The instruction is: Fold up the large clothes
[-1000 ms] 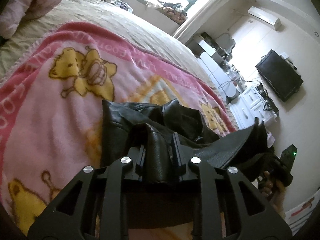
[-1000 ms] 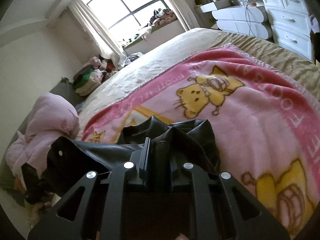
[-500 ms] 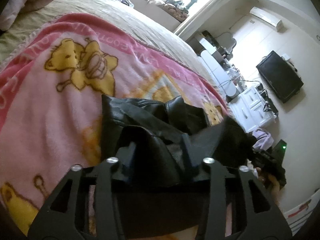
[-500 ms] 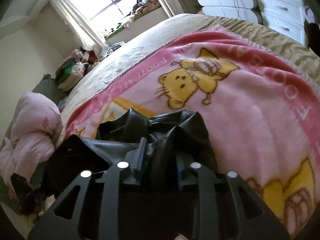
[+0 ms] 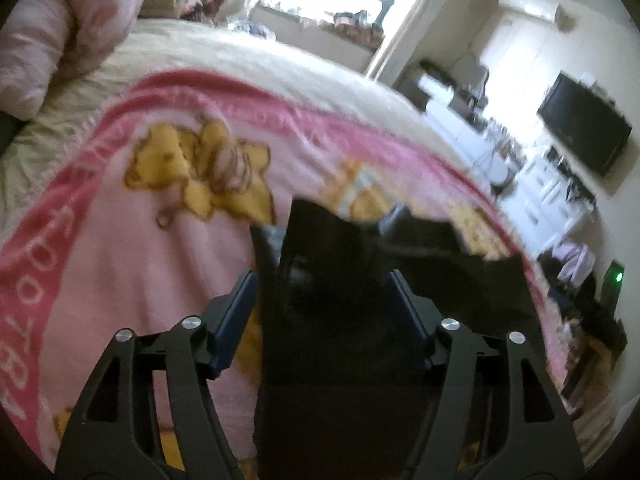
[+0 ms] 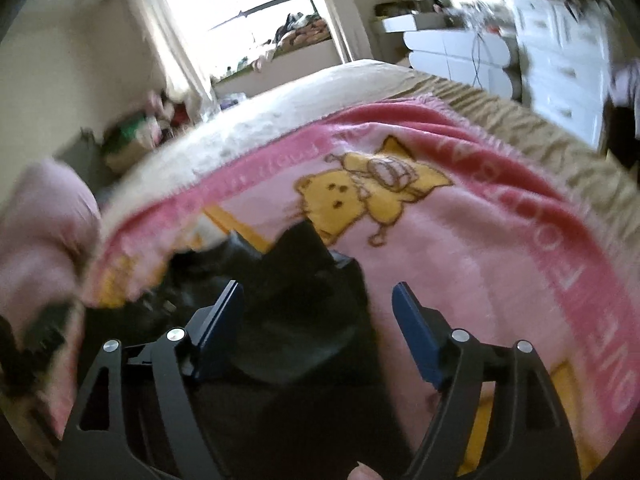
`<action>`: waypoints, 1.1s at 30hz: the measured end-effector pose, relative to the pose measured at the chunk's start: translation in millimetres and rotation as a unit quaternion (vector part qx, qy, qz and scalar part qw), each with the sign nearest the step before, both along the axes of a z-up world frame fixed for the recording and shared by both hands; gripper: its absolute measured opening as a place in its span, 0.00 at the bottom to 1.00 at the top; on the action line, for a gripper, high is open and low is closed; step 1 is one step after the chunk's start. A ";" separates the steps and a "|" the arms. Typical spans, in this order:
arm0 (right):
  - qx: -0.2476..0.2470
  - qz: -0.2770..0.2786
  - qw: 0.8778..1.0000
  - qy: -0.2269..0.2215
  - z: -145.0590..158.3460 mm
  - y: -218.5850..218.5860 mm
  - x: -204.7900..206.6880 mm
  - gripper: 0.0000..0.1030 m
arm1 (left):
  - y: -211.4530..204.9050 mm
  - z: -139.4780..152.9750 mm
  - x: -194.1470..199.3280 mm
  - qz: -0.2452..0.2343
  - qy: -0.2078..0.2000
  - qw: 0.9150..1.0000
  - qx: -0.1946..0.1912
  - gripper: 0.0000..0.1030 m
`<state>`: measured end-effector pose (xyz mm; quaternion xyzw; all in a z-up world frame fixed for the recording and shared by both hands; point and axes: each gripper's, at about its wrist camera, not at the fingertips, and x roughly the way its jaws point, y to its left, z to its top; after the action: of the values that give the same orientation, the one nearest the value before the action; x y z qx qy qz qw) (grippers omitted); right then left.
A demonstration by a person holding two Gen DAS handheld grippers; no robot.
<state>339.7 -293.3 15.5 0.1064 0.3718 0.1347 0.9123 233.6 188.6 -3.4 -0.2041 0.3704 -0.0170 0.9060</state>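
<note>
A pink blanket printed with yellow bears covers a beige bedspread, with a pink pillow at one corner, a wall-mounted television and white drawers beyond.

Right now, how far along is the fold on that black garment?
Done: the black leather-like garment lies bunched on the pink bear blanket, apparently folded over once. In hand: nothing; the left hand-held gripper and right hand-held gripper are both open, the garment lying between their fingers. Left: the garment looks lumpy and uneven, so flattening and further folds probably remain.
</note>
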 end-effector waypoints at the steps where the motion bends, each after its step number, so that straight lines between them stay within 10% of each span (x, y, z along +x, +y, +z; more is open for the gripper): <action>1: -0.021 0.007 1.000 0.000 -2.7 4.5 1.8 0.73 | -2.6 -5.6 4.0 -0.002 0.010 1.000 0.008 0.60; 7: -0.116 0.059 0.991 -0.013 -16.6 33.2 13.6 0.72 | -23.5 -17.9 17.2 -0.032 0.022 0.998 0.058 0.57; 9: -0.137 0.070 0.988 -0.020 -20.6 39.8 18.7 0.65 | -26.8 -20.3 17.1 -0.023 0.025 0.996 0.086 0.28; 11: -0.149 0.070 0.986 -0.021 -23.7 41.6 21.8 0.16 | -24.7 -20.6 15.1 -0.018 0.021 0.996 0.090 0.17; 13: -0.139 0.064 0.988 -0.024 -23.8 36.8 20.9 0.08 | -20.6 -13.5 10.5 -0.020 0.005 0.997 0.079 0.09; 21: 0.026 0.030 0.997 -0.070 31.7 -12.3 5.8 0.04 | -34.0 60.1 -11.5 -0.031 -0.111 0.988 0.100 0.05; 29: 0.046 -0.044 0.996 -0.062 28.8 -39.2 43.0 0.00 | -26.7 27.9 42.4 0.002 -0.051 0.994 0.101 0.05; 33: 0.028 0.010 0.999 -0.023 11.6 -22.2 48.6 0.01 | -22.8 1.8 52.7 0.010 -0.015 0.995 0.099 0.05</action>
<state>388.3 -315.5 27.2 0.1248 0.3481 0.1568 0.9158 286.4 165.8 -1.6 -0.1166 0.3547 0.0258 0.9273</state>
